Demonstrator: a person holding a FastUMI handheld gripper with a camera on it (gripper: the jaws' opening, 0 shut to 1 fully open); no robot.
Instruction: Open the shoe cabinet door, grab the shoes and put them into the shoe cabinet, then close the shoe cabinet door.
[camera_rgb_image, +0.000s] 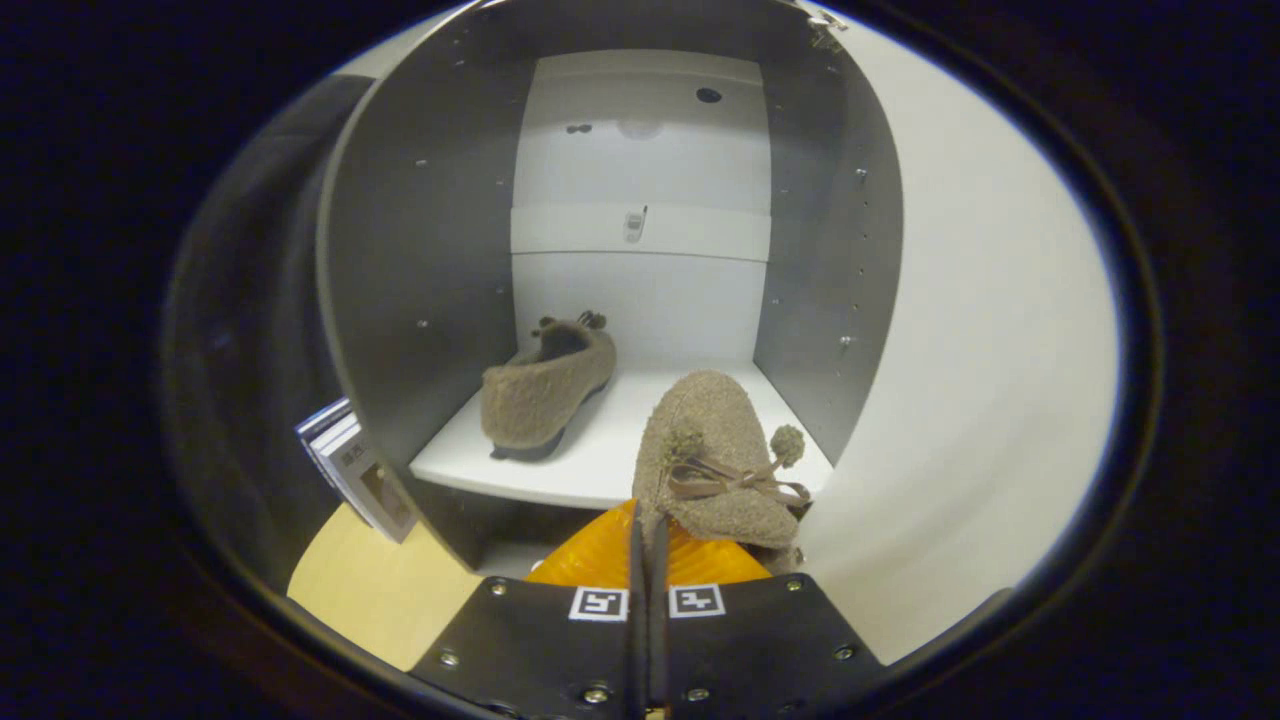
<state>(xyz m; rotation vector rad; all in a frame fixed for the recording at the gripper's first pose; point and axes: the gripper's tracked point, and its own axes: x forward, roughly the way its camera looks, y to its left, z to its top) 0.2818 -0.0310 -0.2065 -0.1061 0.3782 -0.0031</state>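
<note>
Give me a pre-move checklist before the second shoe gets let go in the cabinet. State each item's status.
1. Cabinet door open: ok, the inside of the cabinet is in full view.
2. First shoe stowed: ok, it lies on the shelf, left and further back.
3. Grip on the second shoe: ok, the gripper has its fingers closed together on the shoe's near edge.
4. Second shoe over the shelf: ok for the toe; the heel end overhangs the front edge.
5. Second shoe resting on the shelf: cannot tell.
6. Room beside the first shoe: ok, white shelf shows between the two shoes.
</note>
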